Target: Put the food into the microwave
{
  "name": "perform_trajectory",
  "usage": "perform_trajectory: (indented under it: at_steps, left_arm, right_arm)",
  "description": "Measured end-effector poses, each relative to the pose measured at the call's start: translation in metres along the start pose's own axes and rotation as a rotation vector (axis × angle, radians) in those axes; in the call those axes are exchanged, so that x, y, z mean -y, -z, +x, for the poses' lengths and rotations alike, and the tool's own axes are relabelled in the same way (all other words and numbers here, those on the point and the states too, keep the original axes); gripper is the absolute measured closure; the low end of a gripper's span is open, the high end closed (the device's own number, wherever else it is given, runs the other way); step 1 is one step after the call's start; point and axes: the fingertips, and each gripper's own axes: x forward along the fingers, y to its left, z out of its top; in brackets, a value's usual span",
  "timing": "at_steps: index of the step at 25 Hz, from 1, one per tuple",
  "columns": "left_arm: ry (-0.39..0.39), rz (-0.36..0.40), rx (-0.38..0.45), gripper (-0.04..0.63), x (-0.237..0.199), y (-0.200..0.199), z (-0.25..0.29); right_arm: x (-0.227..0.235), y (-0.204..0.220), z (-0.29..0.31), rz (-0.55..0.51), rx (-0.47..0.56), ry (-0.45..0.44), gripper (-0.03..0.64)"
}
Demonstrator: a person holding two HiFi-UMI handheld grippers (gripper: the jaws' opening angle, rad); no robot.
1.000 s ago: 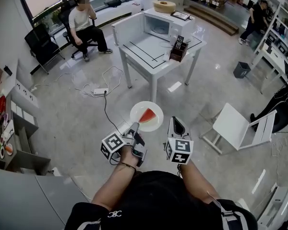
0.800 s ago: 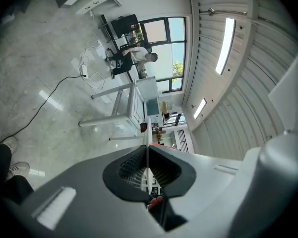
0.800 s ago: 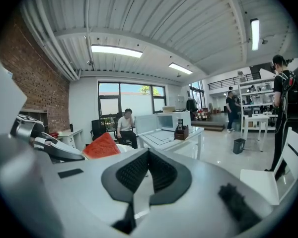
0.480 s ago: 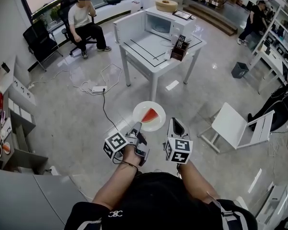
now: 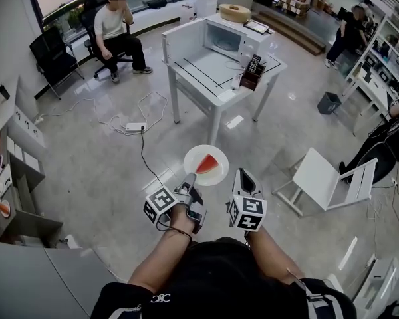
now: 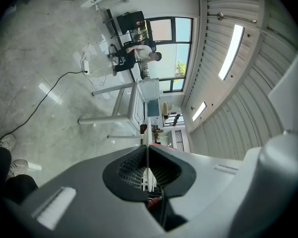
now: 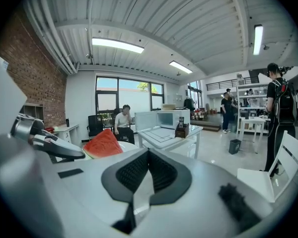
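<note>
Two hand-held grippers are hovering low in front of the person, well short of the goal. The left hand-held gripper [image 5: 190, 190] is clamping the near rim of a round white plate [image 5: 194, 155], and a red wedge of watermelon [image 5: 209, 163] is lying on it, just beyond the jaws. The right hand-held gripper [image 5: 243, 175] is riding just beside the plate on its right, jaws pressed together with nothing between them. The white box-shaped microwave [image 5: 231, 37] is sitting on the far side of the white square bench [image 5: 203, 72], straight ahead and well apart from the plate, with what looks like its door [image 5: 179, 42] standing open to the left. The left hand is doing the carrying, so the free right one seems best placed for the door. Open grey floor [image 5: 106, 171] is stretching between, though a black cable [image 5: 143, 150] is trailing on the left and a white folding chair [image 5: 327, 178] is standing on the right. The bench's near corner is probably calling for a step around.
</note>
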Motion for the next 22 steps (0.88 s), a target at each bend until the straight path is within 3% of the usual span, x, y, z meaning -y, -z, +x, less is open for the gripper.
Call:
perform_trajectory:
  at_steps: [12, 22]
  left_arm:
    - [0.006, 0.017, -0.016, 0.575, -0.009, -0.038, -0.015]
    - [0.014, 0.013, 0.01, 0.574, -0.013, -0.071, 0.0]
  right_arm:
    - [-0.046, 0.004, 0.017, 0.003, 0.015, -0.016, 0.609]
    - [-0.054, -0.001, 0.057, -0.004, 0.029, -0.022, 0.609]
